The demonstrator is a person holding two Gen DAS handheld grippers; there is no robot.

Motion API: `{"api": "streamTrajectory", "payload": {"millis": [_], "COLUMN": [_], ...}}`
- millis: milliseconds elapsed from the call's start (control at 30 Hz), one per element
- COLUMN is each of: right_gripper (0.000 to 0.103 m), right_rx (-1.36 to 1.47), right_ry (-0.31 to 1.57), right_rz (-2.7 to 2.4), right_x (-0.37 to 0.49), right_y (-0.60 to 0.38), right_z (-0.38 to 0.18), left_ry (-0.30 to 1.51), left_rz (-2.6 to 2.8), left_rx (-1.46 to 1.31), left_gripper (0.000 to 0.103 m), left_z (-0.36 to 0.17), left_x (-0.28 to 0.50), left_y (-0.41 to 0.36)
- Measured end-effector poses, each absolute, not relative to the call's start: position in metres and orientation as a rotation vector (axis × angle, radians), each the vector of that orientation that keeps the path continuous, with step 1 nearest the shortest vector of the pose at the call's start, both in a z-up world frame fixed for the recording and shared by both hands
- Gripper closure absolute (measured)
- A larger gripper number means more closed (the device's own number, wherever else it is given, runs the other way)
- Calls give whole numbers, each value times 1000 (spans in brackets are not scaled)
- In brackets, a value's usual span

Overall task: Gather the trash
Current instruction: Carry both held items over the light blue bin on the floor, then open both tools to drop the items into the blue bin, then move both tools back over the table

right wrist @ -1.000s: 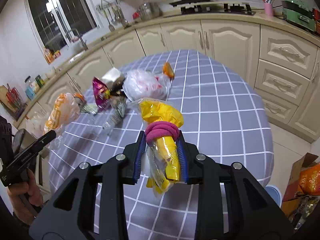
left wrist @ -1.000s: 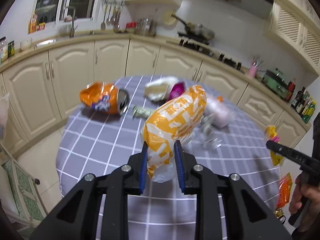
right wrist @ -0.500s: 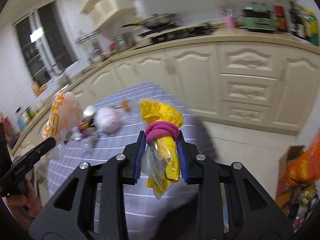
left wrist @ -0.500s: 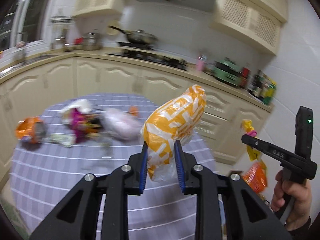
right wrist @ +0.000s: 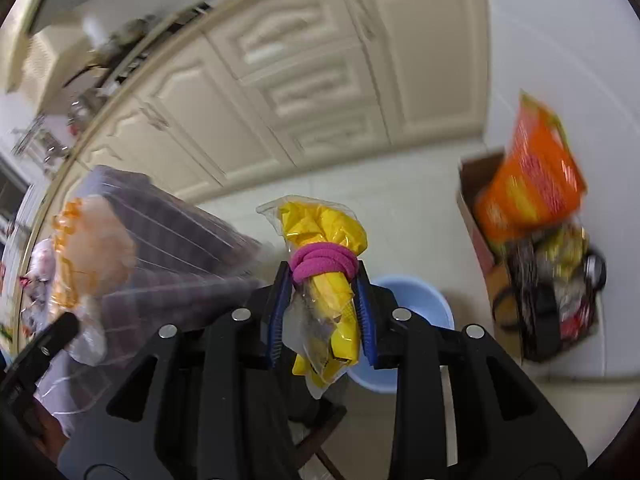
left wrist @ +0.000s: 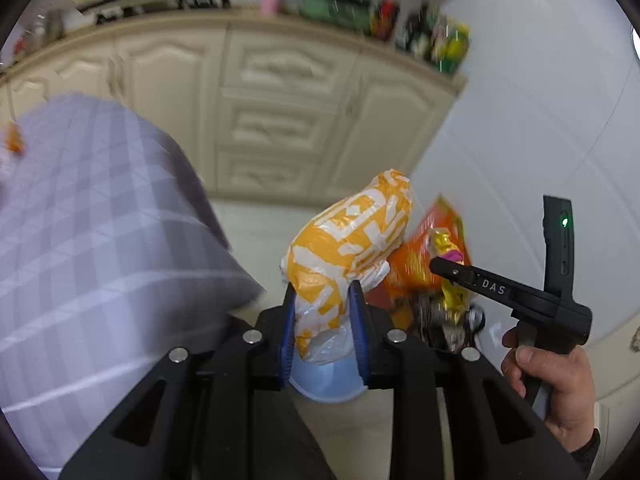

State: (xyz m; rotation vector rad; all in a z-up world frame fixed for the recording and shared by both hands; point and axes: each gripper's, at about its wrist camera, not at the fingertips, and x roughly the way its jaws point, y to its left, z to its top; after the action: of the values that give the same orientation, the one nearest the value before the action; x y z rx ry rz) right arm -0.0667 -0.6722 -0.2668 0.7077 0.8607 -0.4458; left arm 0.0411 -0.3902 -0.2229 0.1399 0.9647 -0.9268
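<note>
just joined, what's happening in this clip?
A person is clearing trash with a handheld gripper in each hand. The left gripper is clamped on an orange-and-white plastic bag; the right gripper grips a yellow packet tied with a pink band. Both are held off the table, above a blue bin near a full cardboard box.

A pale tiled floor (right wrist: 408, 196) carries a light blue bin (right wrist: 416, 300), near and partly hidden, and to its right a cardboard box (right wrist: 476, 216) stuffed with an orange bag (right wrist: 532, 184) and blurred wrappers, standing close to the white wall. On the left, the worktop (left wrist: 92, 240) under a grey checked cloth bears a small orange scrap (left wrist: 14, 140) at its far left edge.
</note>
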Motion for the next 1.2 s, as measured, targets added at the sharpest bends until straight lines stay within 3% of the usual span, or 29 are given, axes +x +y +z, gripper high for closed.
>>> {"api": "streamTrajectory", "payload": {"millis": [300,367,400,433,467,533,700,767,1200], "right_gripper": [73,71,69,63,46,40,12,7,6], "right_rx": [851,875,881,887,895,892,901,895,820], "right_ry": [957,971,977,984,987,989,986,986,887], "right_rz": [-473,-478,-481,-487,-498,-503,-537,-562,-568], "right_x": [-76,-74,-74,-74,-76,-77,-82,-83,-78], "right_y": [-696,-699,-700,-700,-700,-699,-698,-697,-684], "right_z": [-342,-353,-356,-359,-362,-365,-368,-366,-304], "left_ry": [1216,1270,1293,1301,1290,1256,1172,1125,887], "left_rz": [-937,-963,-967,-956,-947,-939,-907,-903,-905], "left_rx": [297,342,358,380,394,389,400,395,322], "left_gripper": [79,74,71,59,40,25,20,18,14], "left_z": [-343,-366,-372,-377,-378,-376,-347,-332,-236], "left_x": [45,44,44,42,42,42,44,45,25], "left_y": [-479,-491,-496,-500,-500,-496,-479,-477,-442]}}
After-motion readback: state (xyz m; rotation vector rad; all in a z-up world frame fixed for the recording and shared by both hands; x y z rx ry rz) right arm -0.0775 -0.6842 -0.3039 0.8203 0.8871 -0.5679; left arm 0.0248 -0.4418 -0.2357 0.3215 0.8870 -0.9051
